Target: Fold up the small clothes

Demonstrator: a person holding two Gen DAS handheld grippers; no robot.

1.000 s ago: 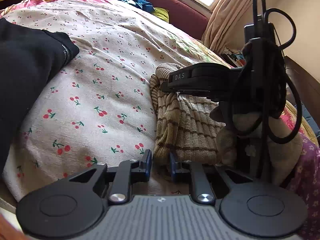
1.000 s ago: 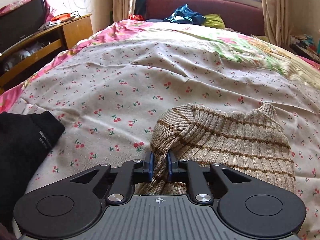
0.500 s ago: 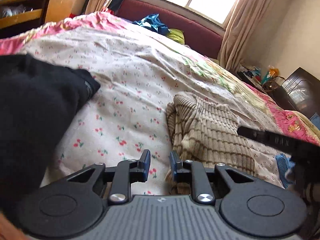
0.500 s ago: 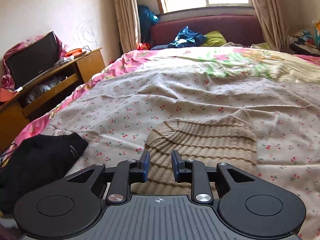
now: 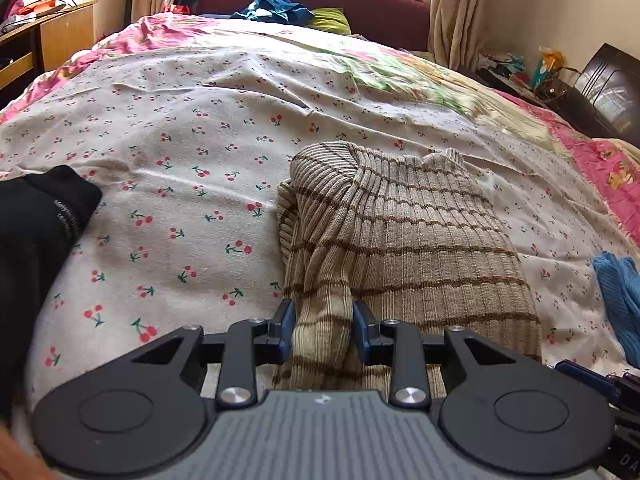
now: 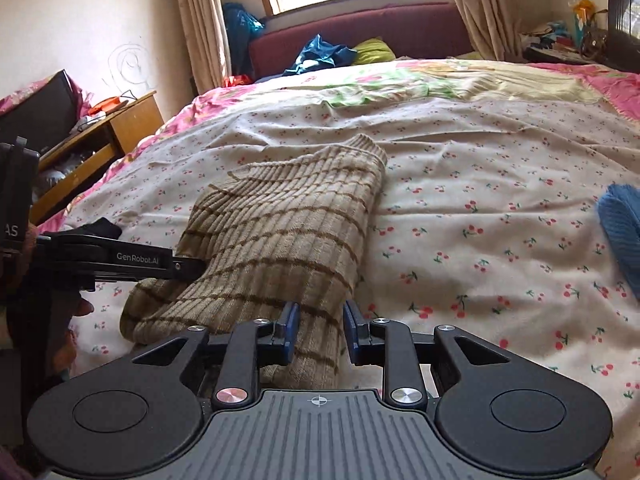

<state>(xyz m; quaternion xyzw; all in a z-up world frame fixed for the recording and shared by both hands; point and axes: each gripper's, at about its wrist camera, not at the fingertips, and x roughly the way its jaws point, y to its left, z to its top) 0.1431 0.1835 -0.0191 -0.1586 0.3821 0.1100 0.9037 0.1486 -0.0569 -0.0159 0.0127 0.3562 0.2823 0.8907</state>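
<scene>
A beige ribbed sweater with brown stripes (image 5: 404, 236) lies partly folded on the cherry-print bedsheet (image 5: 192, 152). My left gripper (image 5: 323, 330) is open, its fingers on either side of the sweater's near left sleeve. In the right wrist view the sweater (image 6: 280, 232) lies left of centre, and my right gripper (image 6: 319, 330) is open with the near right edge of the sweater between its fingers. The left gripper also shows from the side in the right wrist view (image 6: 188, 268), at the sweater's left edge.
A black garment (image 5: 36, 232) lies on the bed at the left. A blue knit garment (image 5: 618, 292) lies at the right, also in the right wrist view (image 6: 622, 228). A wooden desk (image 6: 100, 144) stands left of the bed, a maroon headboard (image 6: 360, 36) behind.
The right gripper let go of the sweater's fold and opened, then moved to its near right edge. The left gripper moved right, so its open fingers now straddle the near sleeve.
</scene>
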